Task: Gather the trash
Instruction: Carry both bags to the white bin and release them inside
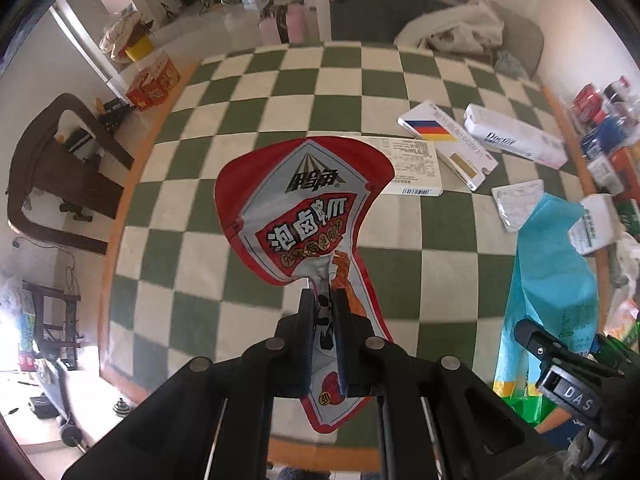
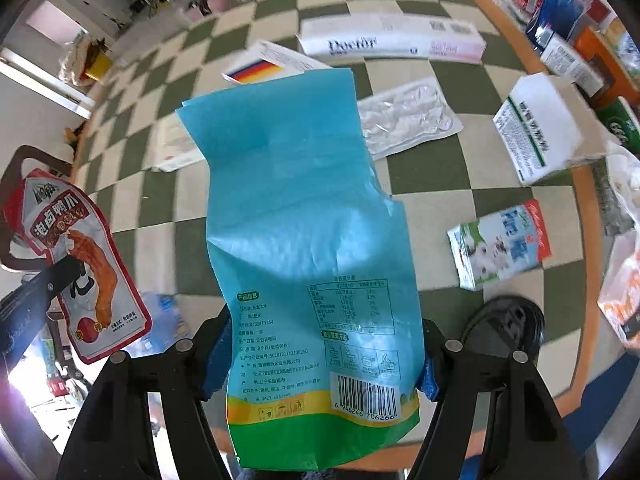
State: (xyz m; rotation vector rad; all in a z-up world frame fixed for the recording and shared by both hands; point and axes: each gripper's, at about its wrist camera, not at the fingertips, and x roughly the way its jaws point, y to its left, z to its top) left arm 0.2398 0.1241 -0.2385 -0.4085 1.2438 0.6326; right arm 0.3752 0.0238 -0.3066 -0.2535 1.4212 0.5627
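Observation:
My left gripper [image 1: 323, 300] is shut on a red and silver snack wrapper [image 1: 304, 200], held above the green and white checkered cloth [image 1: 280, 88]. The same wrapper shows at the left of the right wrist view [image 2: 80, 256]. My right gripper [image 2: 324, 344] is shut on a blue and green food bag [image 2: 296, 208], which stands up between the fingers and hides the cloth behind it. That bag shows at the right of the left wrist view [image 1: 548, 280].
On the cloth lie a white "Doctor" box [image 2: 392, 42], a box with a striped flag [image 2: 264, 66], a clear plastic pack [image 2: 404, 120], a white carton [image 2: 540, 132] and a milk carton [image 2: 500, 246]. Packaged goods [image 2: 568, 12] crowd the right edge. A dark chair [image 1: 60, 168] stands left.

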